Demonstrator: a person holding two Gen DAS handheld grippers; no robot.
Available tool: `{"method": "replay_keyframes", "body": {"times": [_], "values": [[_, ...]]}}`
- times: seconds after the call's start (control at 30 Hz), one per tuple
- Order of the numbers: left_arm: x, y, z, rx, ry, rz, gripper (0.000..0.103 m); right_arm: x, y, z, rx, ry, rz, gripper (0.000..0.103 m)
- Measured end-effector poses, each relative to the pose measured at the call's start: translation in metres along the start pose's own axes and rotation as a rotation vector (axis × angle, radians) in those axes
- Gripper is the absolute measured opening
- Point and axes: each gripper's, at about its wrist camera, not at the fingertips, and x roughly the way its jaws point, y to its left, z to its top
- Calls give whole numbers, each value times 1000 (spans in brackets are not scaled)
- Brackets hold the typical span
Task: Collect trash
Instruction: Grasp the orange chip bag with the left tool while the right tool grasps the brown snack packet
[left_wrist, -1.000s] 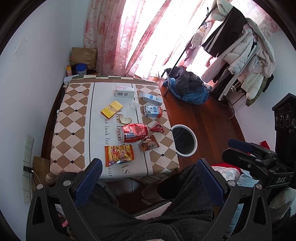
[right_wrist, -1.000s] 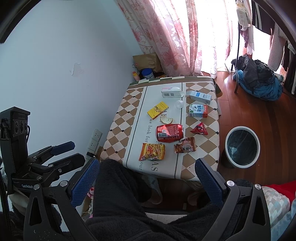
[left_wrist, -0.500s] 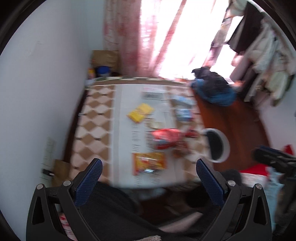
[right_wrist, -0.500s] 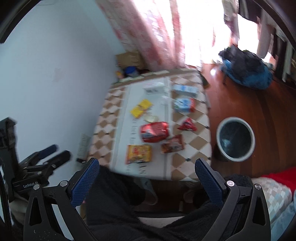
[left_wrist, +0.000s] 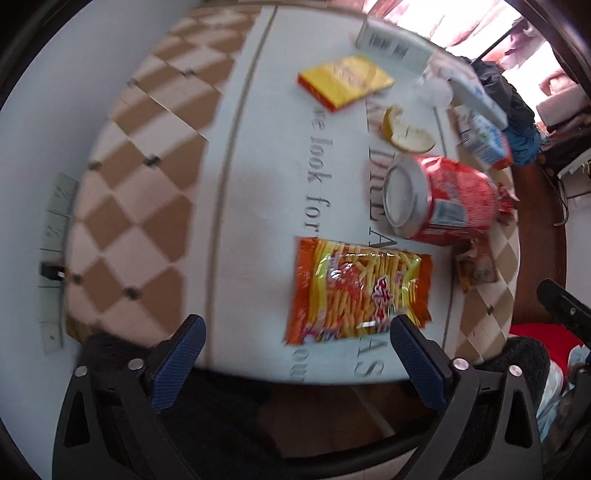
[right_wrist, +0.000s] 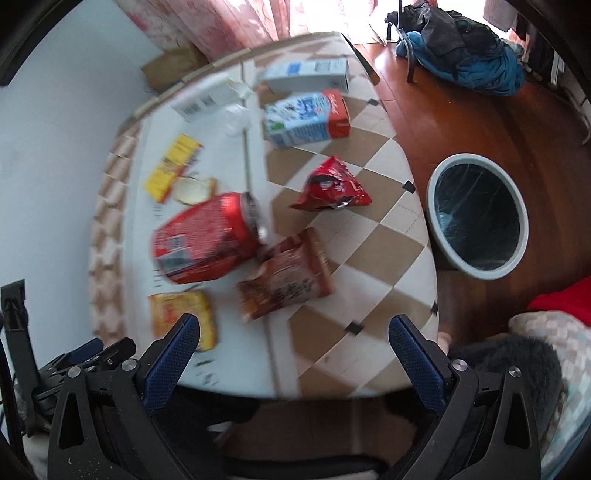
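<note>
Above the near edge of the checkered table (left_wrist: 147, 192), the left gripper (left_wrist: 293, 347) hangs with fingers spread wide and empty, the orange snack bag (left_wrist: 354, 291) just ahead; the right gripper (right_wrist: 294, 345) is likewise parted and empty before the brown wrapper (right_wrist: 288, 275). This looks like the approach: next, lower onto a wrapper and close. Only the right view shows the bin (right_wrist: 478, 221) on the floor beside the table.
</note>
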Motion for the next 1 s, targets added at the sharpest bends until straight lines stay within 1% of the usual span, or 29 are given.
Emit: {"method": "replay_keyframes", "body": {"times": [0.13,0.2,0.27,0.3,0.33,0.37,0.4,0.43,0.47,0.5,0.53,0.57,0.6,0.63,0.67,0.73,0.87,0.9,0.93,1.0], "values": [[32,-10,5,-9,44,9,77,33,-3,10,-5,39,-31,99],[41,-12,5,-9,38,32,76,45,-3,14,-7,46,-36,98],[45,-15,3,0,19,62,72,56,-3,17,-9,51,-44,95],[45,-18,2,12,4,80,68,60,-3,18,-6,56,-46,91],[45,-20,0,21,-8,110,57,64,-3,19,-2,61,-42,89],[44,-21,-2,26,-23,113,45,68,-4,20,5,67,-39,87],[42,-23,-4,27,-31,116,37,73,-5,21,12,71,-39,84],[41,-24,-6,32,-38,133,25,76,-5,22,18,71,-35,80],[40,-24,-8,40,-51,163,17,79,-6,22,26,71,-25,80],[40,-25,-10,47,-62,174,14,80,-5,22,26,59,-30,75],[39,-25,-13,52,-69,181,9,79,-4,22,20,48,-30,66],[39,-24,-16,59,-76,194,6,79,-2,21,8,39,-40,59],[39,-23,-18,67,-81,206,6,79,0,20,-6,31,-52,41],[36,-24,-19,72,-85,216,5,78,1,19,-18,28,-66,29],[34,-25,-22,75,-92,222,5,78,2,17,-22,31,-71,26],[28,-24,-29,81,-102,233,4,74,1,12,-26,19,-78,15],[17,-19,-38,75,-128,231,3,61,-1,1,-15,-3,-66,9],[17,-20,-35,74,-136,230,3,56,-1,-2,-15,-13,-60,8],[2,-13,-27,73,-143,228,3,50,-3,-6,-18,-23,-59,8],[-12,-9,-31,65,-168,223,3,38,-3,-12,-26,-44,-52,7]]}}
